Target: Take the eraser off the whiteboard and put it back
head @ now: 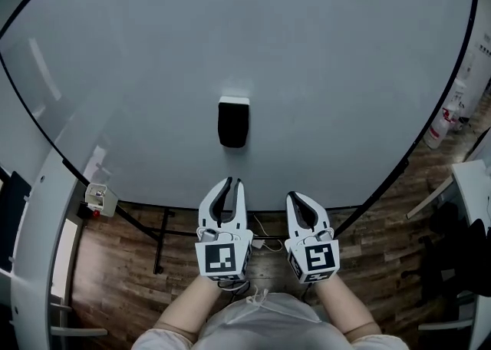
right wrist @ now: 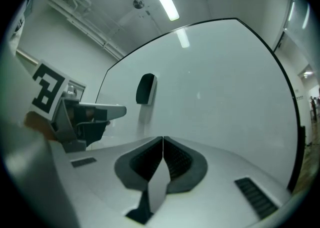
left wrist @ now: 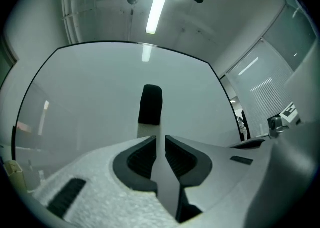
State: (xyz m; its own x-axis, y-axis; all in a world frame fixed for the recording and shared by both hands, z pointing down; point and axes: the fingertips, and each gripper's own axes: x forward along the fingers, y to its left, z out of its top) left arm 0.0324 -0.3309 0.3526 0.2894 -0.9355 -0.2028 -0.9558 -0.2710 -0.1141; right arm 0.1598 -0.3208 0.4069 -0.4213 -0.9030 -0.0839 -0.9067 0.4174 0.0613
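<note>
A black eraser [head: 233, 123] with a white top edge sticks to the large whiteboard [head: 330, 57], near its middle. Both grippers hover side by side below it, short of the board, pointing at it. My left gripper [head: 232, 182] sits straight under the eraser [left wrist: 150, 105]; its jaws stand a narrow slit apart with nothing between them [left wrist: 160, 139]. My right gripper [head: 295, 196] is a little to the right, its pads [right wrist: 172, 159] touching and empty. In the right gripper view the eraser [right wrist: 145, 89] lies up and to the left, beyond the left gripper [right wrist: 107, 113].
The board's stand legs [head: 159, 242] and a cable lie on the wooden floor below its lower edge. A small white box [head: 100, 199] hangs at the board's left corner. A white bottle [head: 443, 120] and a desk edge [head: 469, 187] are at the right.
</note>
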